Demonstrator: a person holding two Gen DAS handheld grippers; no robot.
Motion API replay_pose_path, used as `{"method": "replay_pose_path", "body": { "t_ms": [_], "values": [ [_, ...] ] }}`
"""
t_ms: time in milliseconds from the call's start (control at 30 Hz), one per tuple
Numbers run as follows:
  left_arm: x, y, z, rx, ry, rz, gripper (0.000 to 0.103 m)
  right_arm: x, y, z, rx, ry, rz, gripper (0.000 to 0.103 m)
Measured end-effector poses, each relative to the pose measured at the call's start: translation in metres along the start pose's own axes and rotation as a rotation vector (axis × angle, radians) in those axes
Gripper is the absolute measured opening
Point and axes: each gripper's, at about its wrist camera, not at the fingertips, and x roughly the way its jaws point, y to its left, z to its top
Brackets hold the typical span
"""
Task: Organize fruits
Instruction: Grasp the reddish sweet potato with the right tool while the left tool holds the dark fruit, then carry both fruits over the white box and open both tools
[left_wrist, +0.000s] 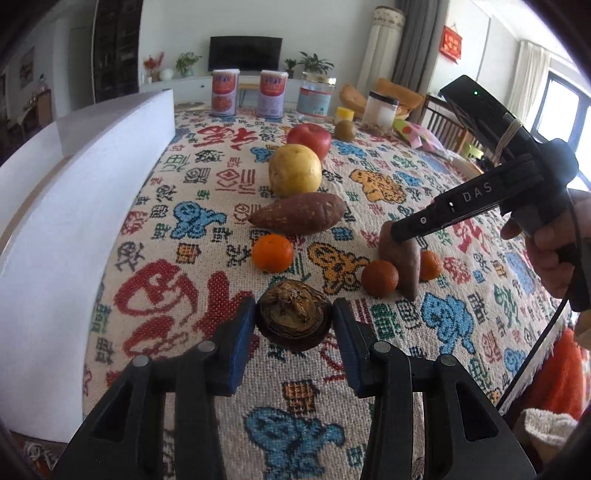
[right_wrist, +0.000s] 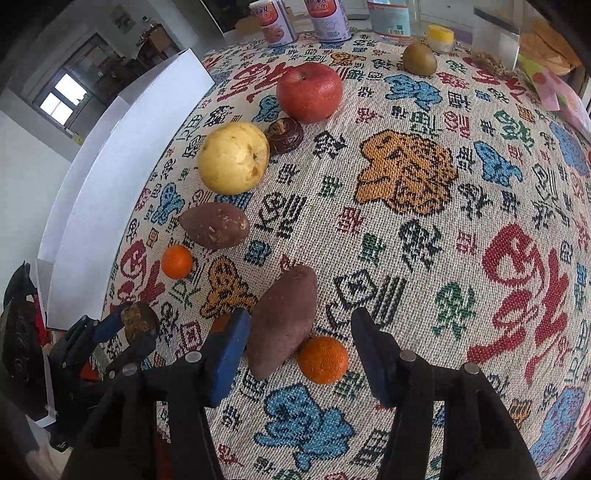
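Observation:
My left gripper (left_wrist: 294, 325) is closed around a dark brown water chestnut (left_wrist: 294, 319) near the table's front; it shows from the side in the right wrist view (right_wrist: 138, 319). Behind it a line runs back: an orange (left_wrist: 272, 253), a sweet potato (left_wrist: 299, 213), a yellow pear (left_wrist: 294, 170), a red apple (left_wrist: 309, 139). My right gripper (right_wrist: 299, 332) is open over a second sweet potato (right_wrist: 282, 321) and an orange (right_wrist: 323, 359). Another orange (left_wrist: 379, 283) lies on its other side. A second water chestnut (right_wrist: 285, 135) sits between pear and apple. A kiwi (right_wrist: 419, 59) lies far back.
A white box (left_wrist: 55, 206) stands along the left of the patterned tablecloth (right_wrist: 424, 229). Two cans (left_wrist: 223, 92), a clear jar (left_wrist: 314, 98), a white jar (left_wrist: 380, 109) and a small yellow-lidded pot (left_wrist: 345, 112) stand at the far edge.

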Motion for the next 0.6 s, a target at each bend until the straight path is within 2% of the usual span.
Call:
{"method": "replay_pose_path", "body": {
  "t_ms": [100,233,333,467,533,600],
  "values": [
    [0.0,0.005,-0.002,-0.012,-0.002,0.008,0.044,0.016,0.014,0.014,-0.014,0.079,0.003,0.046],
    [0.005,0.006,-0.001,-0.022,0.004,0.008,0.044,0.036,0.033,0.015,-0.05,0.173,-0.051,0.045],
    [0.002,0.007,-0.003,-0.027,0.0,0.014,0.044,0.048,0.033,0.016,-0.035,0.187,-0.065,0.041],
    [-0.031,0.021,0.01,-0.105,-0.034,-0.024,0.044,0.038,0.028,0.017,0.003,0.149,-0.034,0.04],
    [-0.061,0.035,0.026,-0.153,-0.073,-0.047,0.044,0.011,0.036,0.022,-0.003,0.051,-0.021,0.041],
    [-0.091,0.054,0.044,-0.176,-0.122,-0.001,0.044,-0.023,0.057,0.032,-0.028,-0.044,0.049,0.041]
  ]
}}
